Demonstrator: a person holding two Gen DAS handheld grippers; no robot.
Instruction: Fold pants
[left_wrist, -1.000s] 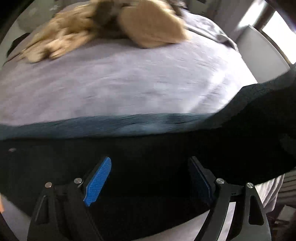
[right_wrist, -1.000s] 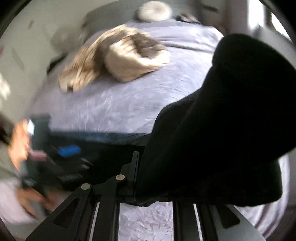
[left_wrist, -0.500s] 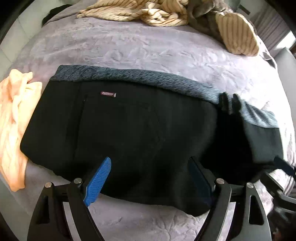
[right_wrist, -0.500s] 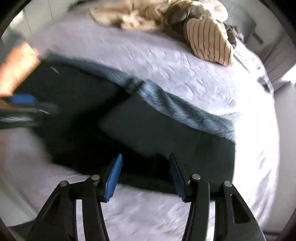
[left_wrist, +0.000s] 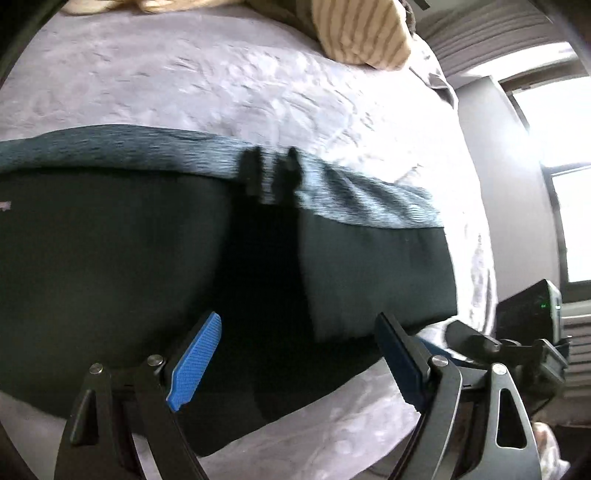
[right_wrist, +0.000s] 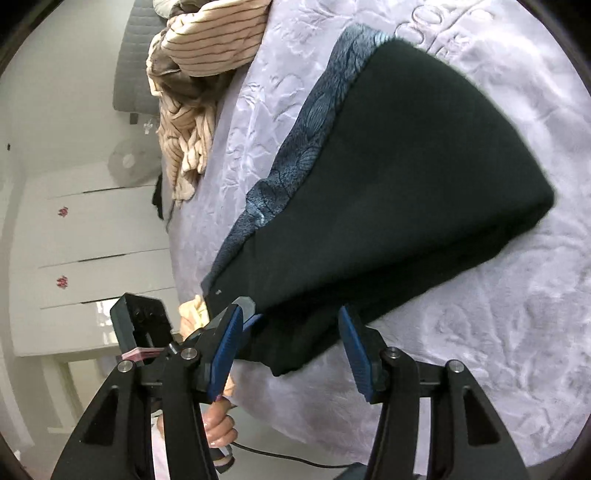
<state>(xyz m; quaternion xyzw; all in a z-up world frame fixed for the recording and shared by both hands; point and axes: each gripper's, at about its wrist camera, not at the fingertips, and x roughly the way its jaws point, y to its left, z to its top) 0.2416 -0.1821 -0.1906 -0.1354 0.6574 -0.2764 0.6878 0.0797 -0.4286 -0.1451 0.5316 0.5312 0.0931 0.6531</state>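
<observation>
With both the left claw (left_wrist: 295, 354) and right claw (right_wrist: 291, 347) spread empty above the pants (right_wrist: 388, 192), we have apparently laid them folded on the bed (right_wrist: 498, 332).

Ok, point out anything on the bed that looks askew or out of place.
The folded black pants lie flat on the bedspread, but the grey patterned band along the far edge is rumpled near the right end. A striped blanket sits bunched behind. Both tools are open.

Lilac embossed bedspread (right_wrist: 498, 332), folded black pants (right_wrist: 406, 192) flat on it, striped beige bedding (right_wrist: 199, 55) heaped beyond
</observation>
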